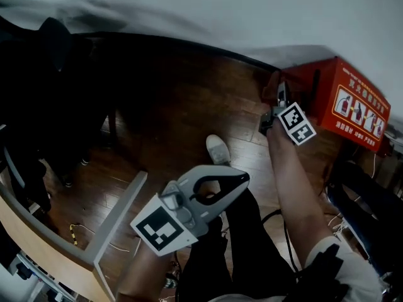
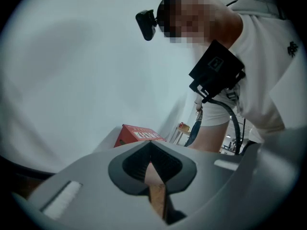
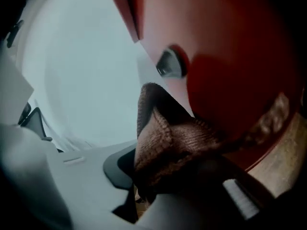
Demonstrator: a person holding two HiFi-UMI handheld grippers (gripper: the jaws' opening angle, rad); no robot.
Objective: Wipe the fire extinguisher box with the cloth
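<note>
Nearest to me, low in the head view at about 6 o'clock, my left gripper [image 1: 242, 180] hangs over my dark trousers [image 1: 252, 244]. Its jaws are pressed together with nothing between them. Its own view shows only a small diamond gap behind the meeting tips, with brown floor seen through it. At 8 o'clock the edge of a wooden desk [image 1: 38, 238] cuts across the corner. Just past the left jaws, towards 12 o'clock, my pale shoe [image 1: 218, 148] stands on the dark wooden floor [image 1: 170, 99]. Further out, at 2 o'clock, my right forearm reaches to my right gripper [image 1: 279, 96], whose marker cube faces up. Its jaws are pinching the brown knitted cloth [image 3: 168, 143], which bunches up out of them. In the right gripper view the cloth lies against the red face of the fire extinguisher box [image 1: 352, 102], just below a small round metal fitting [image 3: 168, 66] on that face. The box sits on the floor at 2 to 3 o'clock, its printed panel turned up and to the right, against the white wall [image 1: 252, 11] that fills the far top of the view.
</note>
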